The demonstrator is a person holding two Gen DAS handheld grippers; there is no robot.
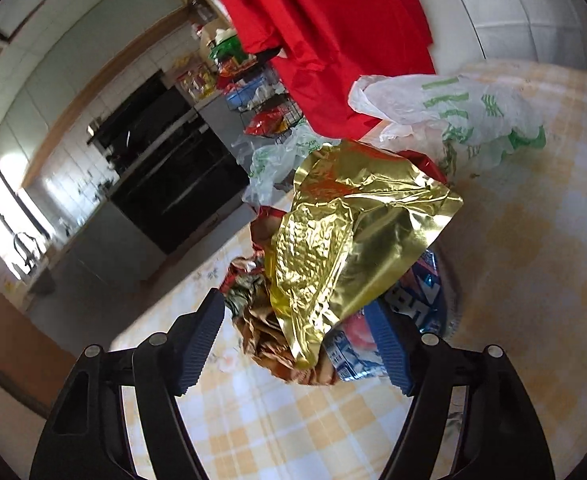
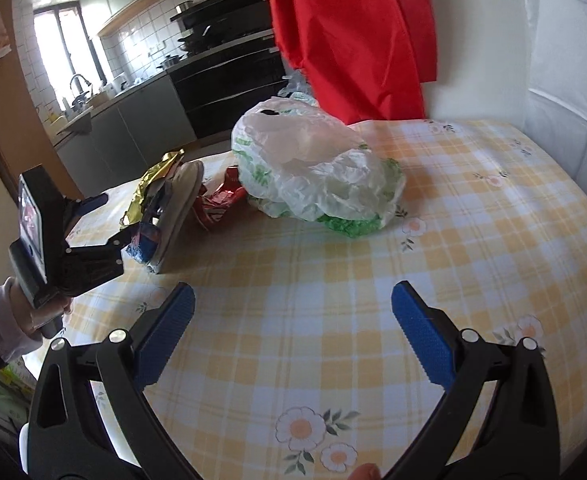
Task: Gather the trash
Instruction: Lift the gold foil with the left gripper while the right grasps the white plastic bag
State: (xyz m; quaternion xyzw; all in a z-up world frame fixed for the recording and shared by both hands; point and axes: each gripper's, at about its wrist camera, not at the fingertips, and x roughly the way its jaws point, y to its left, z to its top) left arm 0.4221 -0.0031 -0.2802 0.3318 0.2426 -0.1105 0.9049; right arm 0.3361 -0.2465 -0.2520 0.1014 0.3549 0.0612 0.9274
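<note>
A white plastic bag (image 2: 317, 168) with green print lies crumpled on the desk (image 2: 453, 216), its mouth partly open at the top; what is in it cannot be told. Just beside it, toward the left tool, lies a red wrapper (image 2: 219, 204). Next to that sits a heap of trash: a gold foil sheet (image 1: 349, 232) on top, a blue packet (image 1: 417, 296) and crumpled brown paper (image 1: 269, 340) under it, and a pale flat piece (image 2: 185, 196) standing on edge, seen from the right wrist.

The left tool (image 1: 301, 344) reaches into this heap. Its jaws stand fairly wide with the foil, paper and blue packet between them; the blue pad (image 1: 389, 348) on the packet's side lies against it, while the other pad shows a gap to the paper, so the grip is not closed. A hand (image 2: 33, 316) in a pale sleeve holds this tool.

The right tool (image 2: 293, 312) hovers over bare cloth with its jaws wide apart and nothing between them, well apart from the bag.

The desk wears a yellow-and-white checked cloth printed with small flowers. A red cloth (image 2: 345, 40) hangs behind it, by a white padded surface (image 2: 553, 60). Beyond is a kitchen: white tiled wall, black oven (image 2: 229, 84) and hob, grey cabinets, a sink tap (image 2: 79, 82) by a bright window (image 2: 59, 44). The left wrist view also shows a wire rack (image 1: 265, 112) with packets.
</note>
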